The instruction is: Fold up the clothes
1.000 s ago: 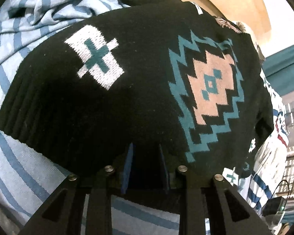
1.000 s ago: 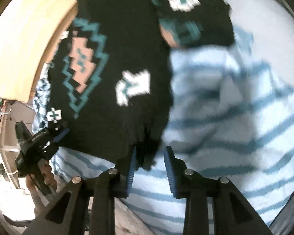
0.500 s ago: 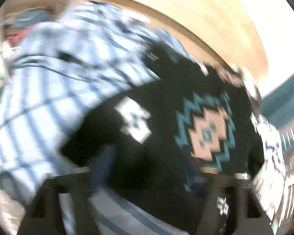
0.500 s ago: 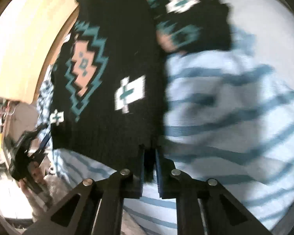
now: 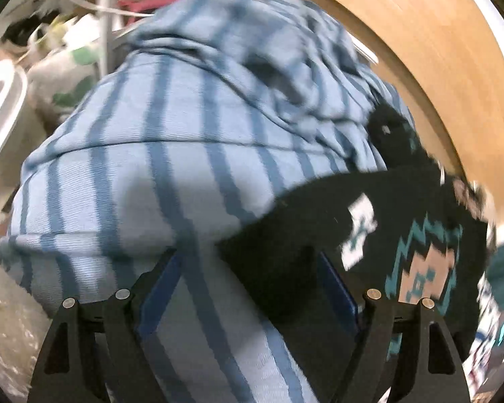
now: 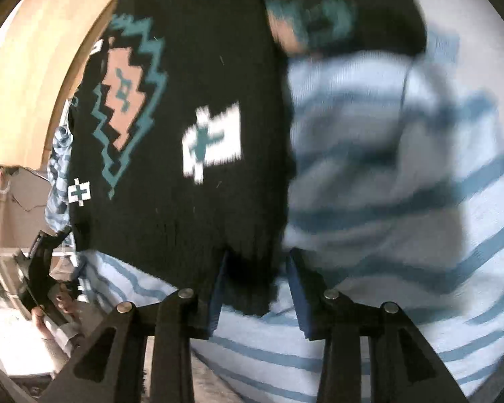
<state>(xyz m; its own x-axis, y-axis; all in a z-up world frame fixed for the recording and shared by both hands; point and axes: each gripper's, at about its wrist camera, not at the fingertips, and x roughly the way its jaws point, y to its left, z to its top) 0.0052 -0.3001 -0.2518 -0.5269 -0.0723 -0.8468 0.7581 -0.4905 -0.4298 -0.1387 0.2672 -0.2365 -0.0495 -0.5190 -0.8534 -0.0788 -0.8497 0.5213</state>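
Observation:
A black knit sweater [image 6: 191, 174] with teal, pink and white patterns lies on a light blue striped cloth [image 6: 403, 201]. My right gripper [image 6: 257, 277] is at the sweater's near hem corner. Its jaws are opening, with the hem lying loose between the fingers [image 6: 299, 285]. My left gripper [image 5: 248, 278] stands wide open over the striped cloth [image 5: 171, 154], with the sweater's corner [image 5: 319, 235] reaching in between its fingers, not pinched. In the right wrist view the left gripper [image 6: 40, 268] shows at the lower left, held by a hand [image 6: 62, 302].
A curved wooden board [image 5: 420, 50] runs behind the clothes. Clutter with white and red things [image 5: 67, 50] lies beyond the striped cloth at the upper left. A patterned white cloth [image 5: 487, 336] peeks out at the right edge.
My left gripper opened wide and swung left, off the sweater's middle toward the striped cloth. My right gripper shut on the sweater's hem, then parted again.

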